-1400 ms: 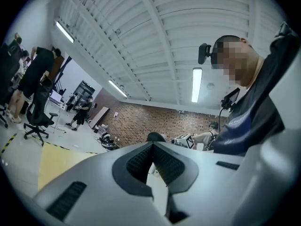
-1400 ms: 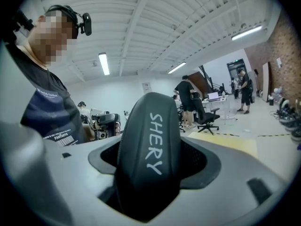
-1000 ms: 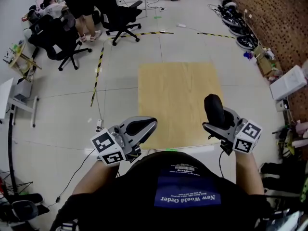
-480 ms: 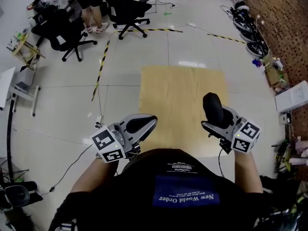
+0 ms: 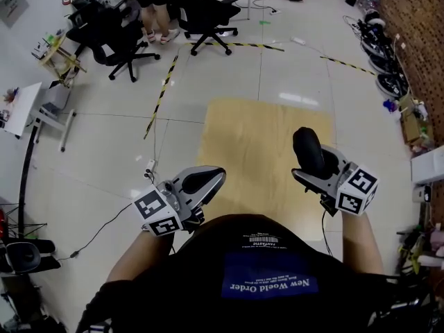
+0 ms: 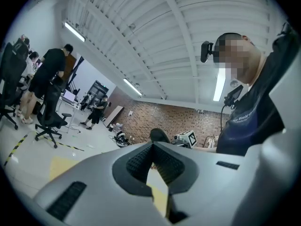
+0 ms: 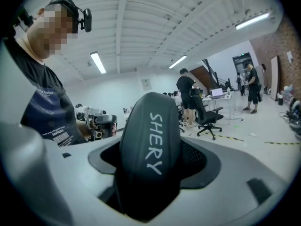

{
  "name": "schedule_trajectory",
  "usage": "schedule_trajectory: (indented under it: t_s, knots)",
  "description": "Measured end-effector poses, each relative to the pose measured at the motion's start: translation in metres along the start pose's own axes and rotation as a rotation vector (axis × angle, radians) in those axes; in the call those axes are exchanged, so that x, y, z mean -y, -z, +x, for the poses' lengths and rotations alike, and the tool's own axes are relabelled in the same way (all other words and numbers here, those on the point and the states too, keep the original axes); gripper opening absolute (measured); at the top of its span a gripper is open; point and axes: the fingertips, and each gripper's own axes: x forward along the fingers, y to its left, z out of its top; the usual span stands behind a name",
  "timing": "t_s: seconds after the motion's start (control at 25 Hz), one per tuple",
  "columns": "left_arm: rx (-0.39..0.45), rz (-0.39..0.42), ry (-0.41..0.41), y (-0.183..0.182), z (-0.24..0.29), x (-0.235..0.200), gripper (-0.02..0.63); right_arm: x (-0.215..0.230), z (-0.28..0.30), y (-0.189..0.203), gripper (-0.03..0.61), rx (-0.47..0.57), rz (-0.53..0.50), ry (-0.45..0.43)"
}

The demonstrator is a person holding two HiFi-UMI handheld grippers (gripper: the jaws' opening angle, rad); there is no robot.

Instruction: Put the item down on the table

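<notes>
In the head view my right gripper (image 5: 310, 169) is shut on a dark oval case (image 5: 308, 151) that stands upright in its jaws. The right gripper view shows the same case (image 7: 149, 140) filling the right gripper (image 7: 150, 166), white letters "SHERY" along it. My left gripper (image 5: 219, 176) is shut with nothing in it; in the left gripper view the ribbed pads of the left gripper (image 6: 153, 149) meet at their tips. Both grippers are held close to my chest, pointing up and forward. A tan rectangular tabletop (image 5: 257, 141) lies below and ahead, between the two grippers.
Black office chairs (image 5: 208, 12) and standing people are at the far left and middle. Yellow-black tape (image 5: 161, 96) runs across the pale floor. A brick wall (image 5: 416, 12) with clutter along it lines the right side. A thin cable (image 5: 104, 227) trails at the left.
Both grippers keep their pose, the right still shut on the case. The head view has tilted, so the tan tabletop and chairs sit slightly lower and further right in it.
</notes>
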Motion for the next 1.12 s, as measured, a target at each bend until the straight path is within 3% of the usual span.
schedule_trajectory:
  t_s: [0.24,0.44,0.6,0.76,1.12]
  knots:
    - [-0.016,0.007,0.013,0.003,0.007,-0.002,-0.008,0.009,-0.004,-0.004,0.336,-0.021,-0.039,0.024]
    - [-0.068,-0.028,0.007,0.02,0.009,-0.028,-0.008,0.031,0.022,0.014,0.336,-0.124,-0.086,0.063]
    - [-0.137,-0.067,0.0,0.053,0.016,-0.055,-0.008,0.065,0.056,0.056,0.336,-0.226,-0.081,0.086]
    - [-0.191,-0.056,0.035,0.085,0.026,-0.072,-0.008,0.103,0.092,0.107,0.336,-0.306,-0.064,0.106]
    - [-0.215,-0.127,0.078,0.146,0.024,-0.084,-0.008,0.142,0.142,0.225,0.336,-0.566,-0.147,0.158]
